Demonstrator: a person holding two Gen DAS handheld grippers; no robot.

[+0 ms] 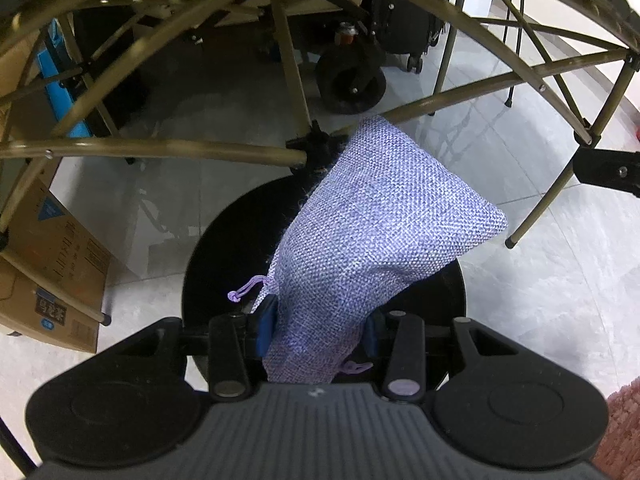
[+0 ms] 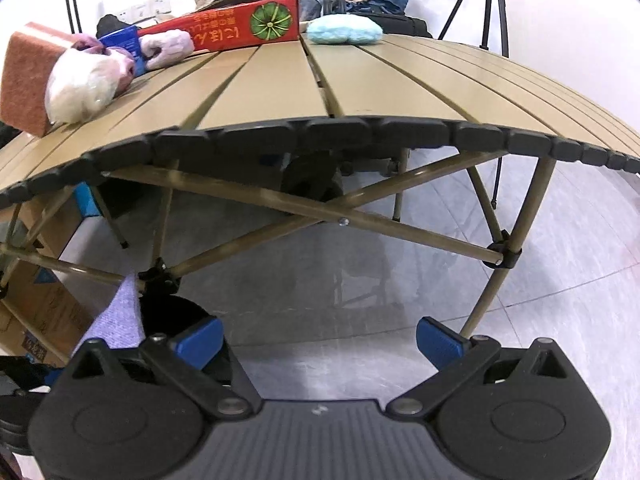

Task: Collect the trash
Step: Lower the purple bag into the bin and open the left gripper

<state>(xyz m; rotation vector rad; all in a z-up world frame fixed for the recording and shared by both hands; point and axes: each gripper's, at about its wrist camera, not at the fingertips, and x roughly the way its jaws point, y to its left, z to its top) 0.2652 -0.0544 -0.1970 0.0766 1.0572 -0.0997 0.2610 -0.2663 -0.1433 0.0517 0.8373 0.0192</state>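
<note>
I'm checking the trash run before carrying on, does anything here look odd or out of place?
Nothing looks spilled or damaged. The left gripper holds a lilac woven drawstring pouch over a round black bin beside the tan slatted folding table. The pouch looks intact, not obviously trash.

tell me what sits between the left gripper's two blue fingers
The neck of the purple drawstring pouch, pinched by the left gripper above the black bin, in the left wrist view.

We count one lavender drawstring pouch (image 1: 372, 240), one round black bin (image 1: 224, 256) and two tools (image 1: 318, 330) (image 2: 320, 344). On the worktop (image 2: 280, 84) we find one red carton (image 2: 240, 26), one light-blue fluffy pad (image 2: 346, 32), one brown sponge block (image 2: 26, 76) and two pale plush bundles (image 2: 86, 84) (image 2: 168, 46) (possibly slippers).
</note>
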